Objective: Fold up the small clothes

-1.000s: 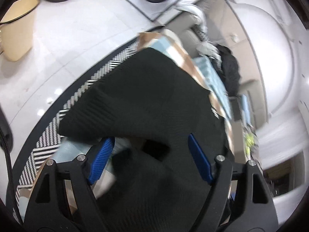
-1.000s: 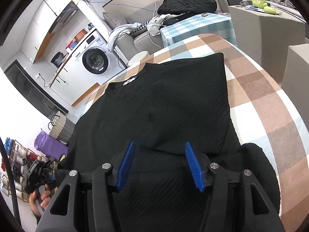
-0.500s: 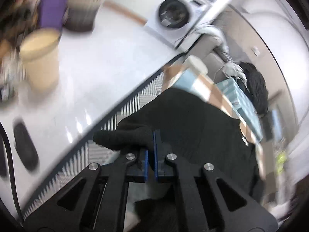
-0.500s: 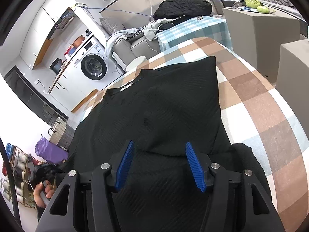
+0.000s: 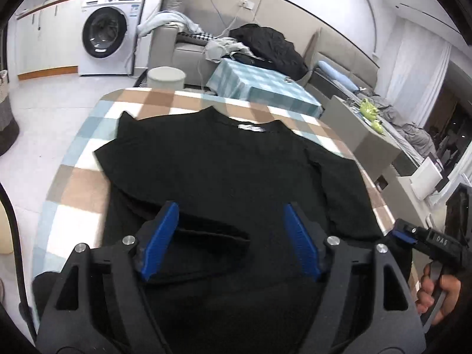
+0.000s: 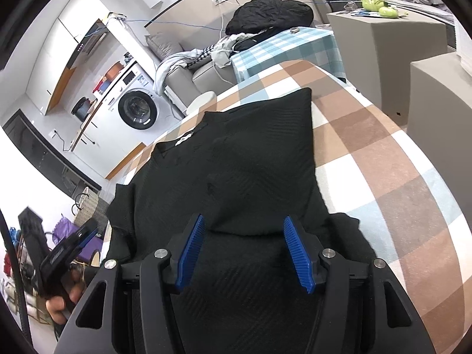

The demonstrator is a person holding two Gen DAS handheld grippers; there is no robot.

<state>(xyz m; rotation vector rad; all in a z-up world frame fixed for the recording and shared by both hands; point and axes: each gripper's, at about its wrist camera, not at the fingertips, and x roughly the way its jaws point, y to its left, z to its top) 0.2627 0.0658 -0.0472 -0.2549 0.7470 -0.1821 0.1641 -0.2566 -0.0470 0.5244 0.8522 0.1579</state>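
A black knit sweater [image 5: 224, 159] lies flat on the checked tablecloth [image 5: 73, 188], collar and white label [image 5: 250, 126] at the far end. My left gripper [image 5: 230, 206] hovers over its near part and its jaws are opening. A folded sleeve [image 5: 212, 233] lies under and between them, and the pads do not press on it. In the right wrist view my right gripper [image 6: 244, 218] stands open over the near right part of the sweater [image 6: 250, 162], just above a folded edge, holding nothing. A hand [image 5: 436, 292] grips the right tool at the far right.
Beyond the table are a round stool [image 5: 165, 76], a low table under a teal check cloth [image 5: 259, 85], a sofa with piled clothes [image 5: 265, 44] and a washing machine [image 5: 106, 32]. Grey boxes [image 6: 389, 41] stand to the right, a wicker basket [image 6: 91, 203] to the left.
Half a second ago the left gripper was shut on the sleeve at the table's left edge. It has swung in over the sweater, rolled level and let go. The right gripper has stayed put.
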